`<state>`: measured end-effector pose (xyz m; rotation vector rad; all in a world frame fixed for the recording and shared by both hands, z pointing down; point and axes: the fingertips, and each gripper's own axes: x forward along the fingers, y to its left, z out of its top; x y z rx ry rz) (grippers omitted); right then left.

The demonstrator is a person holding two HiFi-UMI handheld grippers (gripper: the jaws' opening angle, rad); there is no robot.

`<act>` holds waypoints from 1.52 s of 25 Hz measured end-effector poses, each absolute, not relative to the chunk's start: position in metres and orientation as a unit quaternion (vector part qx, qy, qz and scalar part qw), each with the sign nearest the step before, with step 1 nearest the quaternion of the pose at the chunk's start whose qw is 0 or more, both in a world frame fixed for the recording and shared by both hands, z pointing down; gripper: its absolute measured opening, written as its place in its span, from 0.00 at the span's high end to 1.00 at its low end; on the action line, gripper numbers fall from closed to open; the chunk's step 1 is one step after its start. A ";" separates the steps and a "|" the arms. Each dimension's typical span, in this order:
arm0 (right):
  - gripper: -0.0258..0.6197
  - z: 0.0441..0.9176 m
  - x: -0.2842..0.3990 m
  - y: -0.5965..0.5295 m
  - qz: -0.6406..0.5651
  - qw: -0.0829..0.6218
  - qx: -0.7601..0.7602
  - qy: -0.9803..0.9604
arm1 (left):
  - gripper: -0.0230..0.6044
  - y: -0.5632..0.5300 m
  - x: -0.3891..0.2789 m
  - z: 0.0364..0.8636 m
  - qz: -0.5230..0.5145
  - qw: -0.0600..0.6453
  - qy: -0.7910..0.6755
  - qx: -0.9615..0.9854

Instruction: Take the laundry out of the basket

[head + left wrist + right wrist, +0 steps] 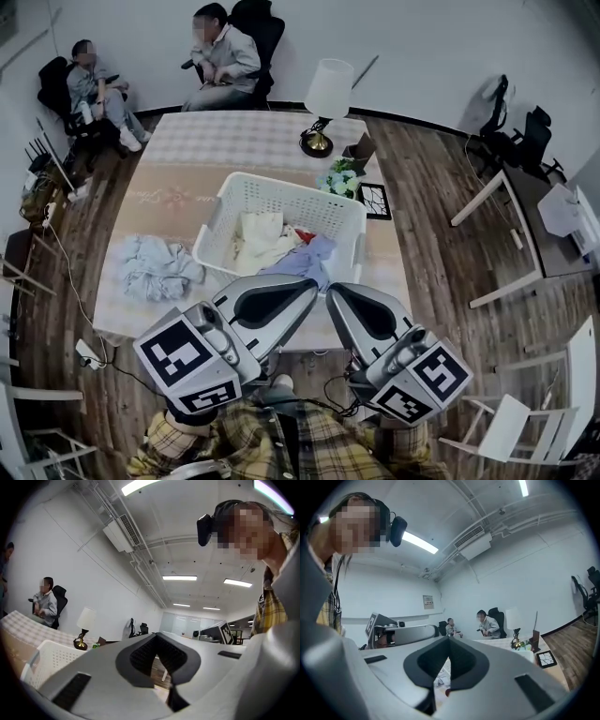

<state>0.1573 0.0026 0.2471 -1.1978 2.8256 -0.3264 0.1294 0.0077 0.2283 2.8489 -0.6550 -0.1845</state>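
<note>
Both of your tongs are closed and hold nothing. In the left gripper view the left gripper [157,637] has its dark ribbed pads meeting at a point, with only floor showing through the small gap below them. The right gripper view shows the right gripper [449,640] the same way, pads together and no cloth between them.

In the head view the two grey grippers fill the lower middle of the frame. The left gripper [314,285] comes in from the lower left and the right gripper [331,290] from the lower right. Their tips sit almost side by side at the near edge of the cloth-covered table [234,141].

The white perforated plastic laundry basket [286,195] stands at the centre of the frame, just above your tips. Inside it lie a crumpled cream garment [258,234] and a small red piece [305,234]. A lavender-blue garment [305,262] drapes over the near rim, its lower edge just beside your tips. A rumpled pale blue garment [155,267] lies on the table left of the basket, out of it.

Above and right of the basket stand a table lamp with a white shade and brass base [328,94], a small bunch of pale flowers [339,180] and a black-framed square picture [375,200]. Two people sit in black office chairs in the upper left.
</note>
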 end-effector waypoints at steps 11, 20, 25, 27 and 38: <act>0.94 0.250 0.150 0.006 -0.101 0.026 -0.381 0.919 | 0.94 0.010 0.127 0.227 -0.063 0.098 -0.231 0.966; 0.94 0.249 0.154 0.009 -0.102 0.030 -0.389 0.915 | 0.94 0.012 0.128 0.229 -0.064 0.098 -0.232 0.966; 0.94 0.249 0.157 0.010 -0.103 0.030 -0.391 0.914 | 0.94 0.011 0.129 0.231 -0.063 0.100 -0.237 0.964; 0.94 0.250 0.158 0.011 -0.104 0.030 -0.392 0.914 | 0.95 0.010 0.127 0.231 -0.067 0.104 -0.241 0.962; 0.94 0.250 0.169 0.014 -0.103 0.031 -0.391 0.914 | 0.95 0.009 0.128 0.230 -0.068 0.103 -0.264 0.957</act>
